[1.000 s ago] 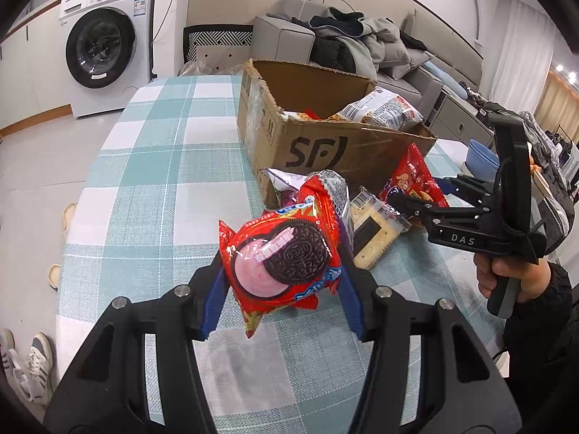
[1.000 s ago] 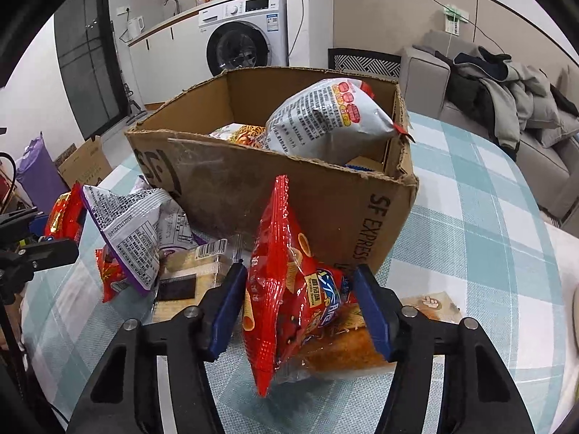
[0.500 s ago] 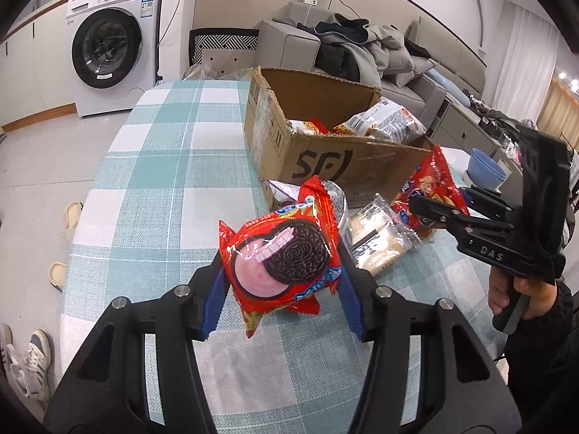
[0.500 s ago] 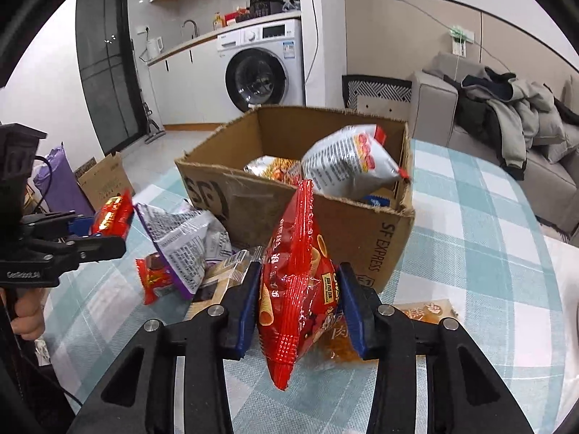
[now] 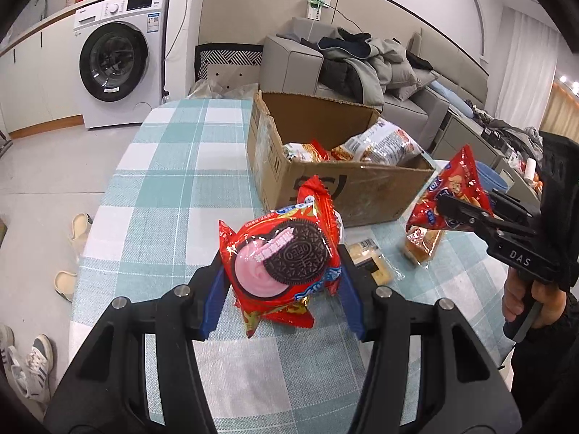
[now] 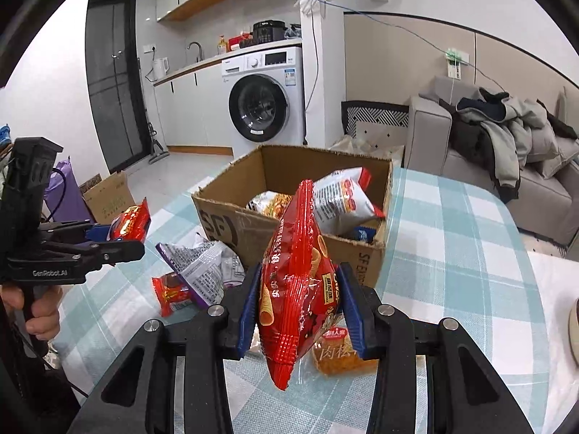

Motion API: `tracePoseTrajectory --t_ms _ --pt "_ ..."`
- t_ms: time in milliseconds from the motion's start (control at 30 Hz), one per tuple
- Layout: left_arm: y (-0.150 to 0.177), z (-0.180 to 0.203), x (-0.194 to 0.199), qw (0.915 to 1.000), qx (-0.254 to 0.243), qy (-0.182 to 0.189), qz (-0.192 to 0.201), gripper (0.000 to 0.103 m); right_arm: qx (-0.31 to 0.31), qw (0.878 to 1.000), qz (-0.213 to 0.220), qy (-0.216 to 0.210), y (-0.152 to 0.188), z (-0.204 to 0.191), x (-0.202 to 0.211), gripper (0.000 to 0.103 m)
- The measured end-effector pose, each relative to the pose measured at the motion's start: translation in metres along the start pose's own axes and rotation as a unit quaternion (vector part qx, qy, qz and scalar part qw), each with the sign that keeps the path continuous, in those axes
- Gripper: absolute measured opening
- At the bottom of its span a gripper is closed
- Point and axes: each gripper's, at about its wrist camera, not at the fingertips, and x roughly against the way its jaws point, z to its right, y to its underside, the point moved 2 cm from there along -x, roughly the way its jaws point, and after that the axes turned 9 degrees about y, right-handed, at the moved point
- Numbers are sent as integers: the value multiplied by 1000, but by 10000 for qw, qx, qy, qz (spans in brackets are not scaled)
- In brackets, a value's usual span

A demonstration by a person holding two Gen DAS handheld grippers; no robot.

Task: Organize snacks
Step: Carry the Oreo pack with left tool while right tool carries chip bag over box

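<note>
— Red wrappers in both your tongs; your left gripper (image 5: 281,282) is clamped on the Oreo pack (image 5: 280,266), lifted over the checked tablecloth (image 5: 173,188).
— And the right?
— Your right gripper (image 6: 299,303) is pinched tight on the red chip bag (image 6: 296,282), raised just before the cardboard box (image 6: 231,224); loose packets (image 6: 195,271) lie beside it.

A white washing machine (image 6: 266,97) stands by the kitchen counter; jackets (image 5: 365,61) are heaped on the grey sofa (image 5: 289,61); slippers (image 5: 77,228) lie on the floor.
</note>
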Motion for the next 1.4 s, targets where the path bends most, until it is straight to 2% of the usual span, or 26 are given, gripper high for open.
tracePoseTrajectory --t_ms 300,733,1067,1400 --pt "-17 4 6 9998 -69 -50 175 51 -43 9996 274 -28 -14 2 17 42" --pt "-67 27 0 9983 -413 53 417 51 -265 9977 626 -35 -48 9 32 42" --pt "-103 38 -21 9973 -568 81 448 51 -343 9969 701 39 -73 17 19 42" --pt "-126 47 -48 9961 -791 38 385 51 -415 9972 622 30 -92 24 -8 42"
